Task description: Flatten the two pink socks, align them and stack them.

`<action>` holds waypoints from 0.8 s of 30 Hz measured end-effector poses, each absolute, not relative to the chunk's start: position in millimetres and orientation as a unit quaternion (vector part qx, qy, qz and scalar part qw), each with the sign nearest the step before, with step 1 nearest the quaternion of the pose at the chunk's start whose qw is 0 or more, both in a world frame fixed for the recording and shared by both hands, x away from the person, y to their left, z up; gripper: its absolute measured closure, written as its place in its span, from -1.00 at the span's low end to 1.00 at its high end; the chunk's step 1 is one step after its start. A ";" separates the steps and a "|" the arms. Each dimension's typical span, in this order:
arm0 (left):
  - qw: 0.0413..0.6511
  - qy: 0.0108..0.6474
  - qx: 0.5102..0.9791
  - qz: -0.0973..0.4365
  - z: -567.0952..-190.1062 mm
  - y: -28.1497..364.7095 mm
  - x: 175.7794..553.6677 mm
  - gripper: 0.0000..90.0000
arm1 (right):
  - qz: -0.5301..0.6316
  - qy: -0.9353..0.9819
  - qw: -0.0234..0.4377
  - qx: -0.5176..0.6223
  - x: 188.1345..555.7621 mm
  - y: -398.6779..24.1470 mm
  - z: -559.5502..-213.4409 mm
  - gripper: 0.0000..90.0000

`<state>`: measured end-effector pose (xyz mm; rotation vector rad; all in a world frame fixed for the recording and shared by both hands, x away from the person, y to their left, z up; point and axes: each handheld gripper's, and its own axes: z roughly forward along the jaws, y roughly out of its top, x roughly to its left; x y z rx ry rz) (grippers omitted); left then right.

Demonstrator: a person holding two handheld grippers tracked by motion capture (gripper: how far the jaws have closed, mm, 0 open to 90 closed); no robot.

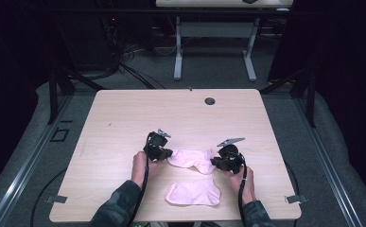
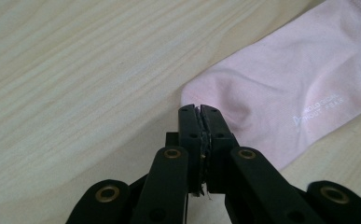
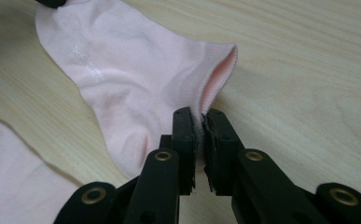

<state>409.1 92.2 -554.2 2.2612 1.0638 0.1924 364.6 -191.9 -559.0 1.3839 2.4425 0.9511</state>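
We are pinching the upper pink sock (image 1: 192, 159) at both ends, left gripper (image 2: 199, 112) at its toe, right gripper (image 3: 200, 119) at its cuff, apparently to lift it taut toward the second sock (image 1: 193, 193).

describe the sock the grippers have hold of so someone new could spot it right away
On the light wooden table, look toward the near half, where two pale pink socks lie. The held sock is the farther one, stretched between the left gripper and right gripper. The other sock lies flat and untouched nearer the table's front edge.
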 end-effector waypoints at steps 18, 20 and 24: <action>0.406 0.389 0.825 0.056 -509.1 117.6 346.8 0.97 | 0.367 0.817 0.063 0.441 318.1 -209.9 -497.4 0.84; 0.408 0.388 0.825 0.054 -509.1 118.6 342.6 0.97 | 0.365 0.819 0.061 0.438 315.1 -210.3 -496.6 0.84; 0.416 0.382 0.824 0.039 -514.3 121.0 325.3 0.97 | 0.352 0.825 0.056 0.438 302.1 -210.5 -494.9 0.84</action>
